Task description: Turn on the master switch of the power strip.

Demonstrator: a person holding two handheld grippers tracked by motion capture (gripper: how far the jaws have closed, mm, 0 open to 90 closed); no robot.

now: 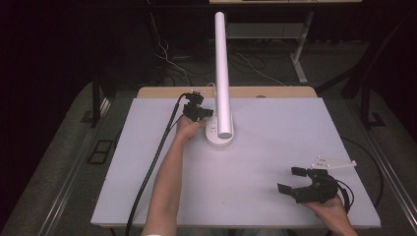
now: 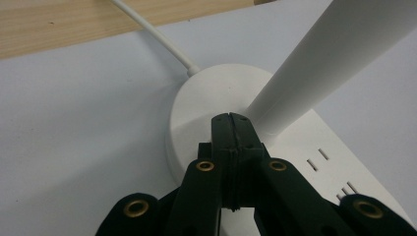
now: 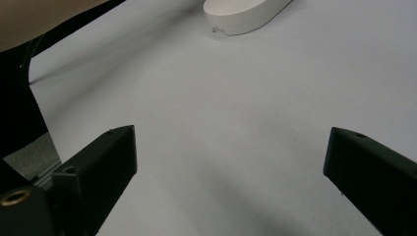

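item: white lamp base (image 1: 216,133), oval, stood at about 11 o'clock of centre on the pale table (image 1: 275,162), its tube (image 1: 222,69) rising toward 12 o'clock. left gripper (image 1: 205,113) was fully closed, holding nothing, tips over the base top beside the tube foot, possibly touching it. right gripper (image 1: 291,180), at 4 o'clock, was spread wide and empty.

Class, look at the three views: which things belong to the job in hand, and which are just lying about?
In the job:
- lamp, its base
- left gripper, shut, tips at the base
- lamp cable

Lying about:
- right gripper, open, over bare table
- floor cables
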